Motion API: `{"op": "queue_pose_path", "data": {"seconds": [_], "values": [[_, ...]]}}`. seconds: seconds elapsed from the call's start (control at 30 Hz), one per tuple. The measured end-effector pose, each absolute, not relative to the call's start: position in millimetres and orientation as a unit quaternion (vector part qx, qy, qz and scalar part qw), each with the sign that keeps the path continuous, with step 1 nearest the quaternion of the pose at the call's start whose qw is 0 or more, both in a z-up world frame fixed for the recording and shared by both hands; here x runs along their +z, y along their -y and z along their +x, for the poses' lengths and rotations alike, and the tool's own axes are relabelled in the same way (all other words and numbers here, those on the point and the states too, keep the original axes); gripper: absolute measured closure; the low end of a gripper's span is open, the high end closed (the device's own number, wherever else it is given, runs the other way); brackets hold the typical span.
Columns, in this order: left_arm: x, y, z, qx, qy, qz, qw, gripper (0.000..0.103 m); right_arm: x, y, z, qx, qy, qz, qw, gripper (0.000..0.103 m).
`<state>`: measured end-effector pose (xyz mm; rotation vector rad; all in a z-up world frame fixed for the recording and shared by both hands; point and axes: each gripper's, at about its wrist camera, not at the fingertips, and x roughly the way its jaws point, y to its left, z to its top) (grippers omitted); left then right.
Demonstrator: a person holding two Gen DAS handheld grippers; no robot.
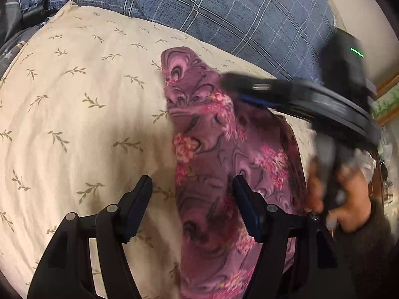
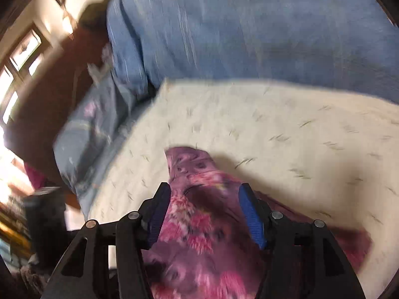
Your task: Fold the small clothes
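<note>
A purple garment with pink flowers (image 1: 212, 149) lies as a long folded strip on a cream pillow with a leaf print (image 1: 74, 99). My left gripper (image 1: 193, 186) is open and hovers over the strip's near left edge, holding nothing. My right gripper (image 2: 204, 194) is open above the same garment (image 2: 199, 224), near its far end. In the left wrist view the right gripper's body (image 1: 311, 99) reaches in, blurred, from the right over the garment's upper part. The right wrist view is motion-blurred.
A blue plaid blanket (image 1: 224, 7) lies behind the pillow. In the right wrist view it shows as a blue mass (image 2: 249, 37), with dark wood furniture (image 2: 49, 99) and a bright window (image 2: 22, 57) to the left. The person's hand (image 1: 349, 194) is at the right.
</note>
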<state>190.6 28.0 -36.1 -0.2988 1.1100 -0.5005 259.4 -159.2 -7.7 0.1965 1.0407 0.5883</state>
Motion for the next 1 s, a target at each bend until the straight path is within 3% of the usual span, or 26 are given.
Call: {"op": "queue_pose_path", "data": {"seconds": [0.07,0.13,0.4,0.53,0.63,0.67,0.73,0.83,1.0], "values": [[-38.8,-31.2,193.1,-0.240,-0.518,-0.138,0.809,0.036,-15.6,141.6,265.8,0.270,-0.495,0.049,0.825,0.074],[-43.8,-33.8,195.8,-0.239,-0.521,-0.144,0.807,0.036,-25.3,141.1,272.0,0.249,-0.502,0.029,0.828,0.078],[-7.3,-42.3,206.6,-0.272,-0.477,-0.192,0.814,0.036,9.7,234.8,246.0,0.250,-0.448,0.203,0.834,0.071],[-19.6,-9.8,234.3,-0.257,-0.502,-0.166,0.809,0.036,-1.8,271.8,209.2,0.250,-0.439,0.242,0.829,0.069],[-47.5,15.2,248.9,-0.201,-0.538,-0.105,0.812,0.036,-39.0,277.9,190.0,0.190,-0.489,0.176,0.833,0.078],[-39.9,18.5,245.5,-0.197,-0.521,-0.092,0.826,0.036,-37.6,281.1,183.2,0.193,-0.472,0.181,0.841,0.080],[-27.6,23.0,239.7,-0.193,-0.524,-0.073,0.826,0.036,-27.3,296.9,165.6,0.183,-0.460,0.218,0.841,0.072],[-15.3,11.5,220.0,-0.222,-0.519,-0.097,0.820,0.036,-18.3,311.1,138.4,0.196,-0.435,0.256,0.841,0.052],[-24.5,7.2,182.1,-0.221,-0.519,-0.092,0.821,0.035,-25.2,299.1,89.3,0.238,-0.397,0.246,0.851,0.052]]}}
